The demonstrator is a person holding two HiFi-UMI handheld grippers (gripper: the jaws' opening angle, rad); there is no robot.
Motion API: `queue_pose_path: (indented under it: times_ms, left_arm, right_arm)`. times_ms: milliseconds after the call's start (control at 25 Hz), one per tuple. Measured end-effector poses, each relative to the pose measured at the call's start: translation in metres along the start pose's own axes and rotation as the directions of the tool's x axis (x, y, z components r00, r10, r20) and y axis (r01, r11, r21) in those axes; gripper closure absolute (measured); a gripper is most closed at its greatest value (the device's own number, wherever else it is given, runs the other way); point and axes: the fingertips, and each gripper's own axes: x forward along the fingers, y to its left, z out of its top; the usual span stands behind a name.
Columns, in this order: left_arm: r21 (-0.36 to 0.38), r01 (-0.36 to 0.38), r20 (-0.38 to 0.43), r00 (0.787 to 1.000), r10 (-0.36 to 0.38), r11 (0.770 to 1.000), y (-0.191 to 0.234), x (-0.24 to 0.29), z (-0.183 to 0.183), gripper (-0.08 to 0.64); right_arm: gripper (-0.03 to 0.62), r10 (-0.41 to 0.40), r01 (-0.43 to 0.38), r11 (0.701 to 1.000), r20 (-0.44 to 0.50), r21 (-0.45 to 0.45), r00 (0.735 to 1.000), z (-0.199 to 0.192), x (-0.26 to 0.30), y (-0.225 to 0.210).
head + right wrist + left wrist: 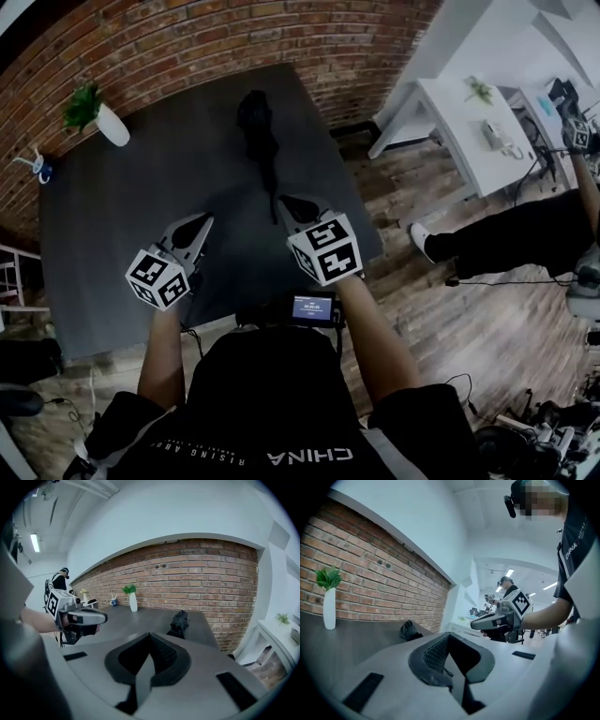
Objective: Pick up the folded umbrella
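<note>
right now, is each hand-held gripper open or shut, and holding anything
Left hand-held gripper: shut, holding nothing.
Right hand-held gripper: shut, holding nothing; the folded umbrella lies on the table ahead.

We count one umbrella (259,127). We count two grippers, the left gripper (201,223) and the right gripper (287,202), and two marker cubes (157,278), one on each. We count two desks: a dark desk (112,216) and a white desk (450,112). We count one vase (112,127), one mug (39,169) and two plants: a plant (82,101) in the vase and a second plant (480,91) on the white desk. In the head view we count two people: the wearer (272,412) and a second person (525,230).
</note>
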Motion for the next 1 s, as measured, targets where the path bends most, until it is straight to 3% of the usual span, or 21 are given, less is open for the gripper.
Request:
queue_pose_path:
  times_ms: [240,680,1000]
  left_arm:
    - [0.007,-0.006,0.003,1.0,0.006,1.0,-0.008,0.022,0.009,0.558]
    - [0.007,-0.031,-0.031,0.999,0.032,0.999,-0.008,0.039,0.006,0.558]
    - [0.002,-0.046,-0.081,0.996,0.046,0.999,-0.017,0.082,0.0,0.557]
  right_arm:
    - [0.588,0.058,-0.057,0.998,0.022,-0.028,0.998,0.017,0.01,-0.016]
    - [0.588,0.093,-0.093,0.996,0.033,-0.007,0.995,0.015,0.015,-0.032]
    - [0.588,0.136,-0.136,0.991,0.021,0.003,0.991,0.008,0.016,-0.066]
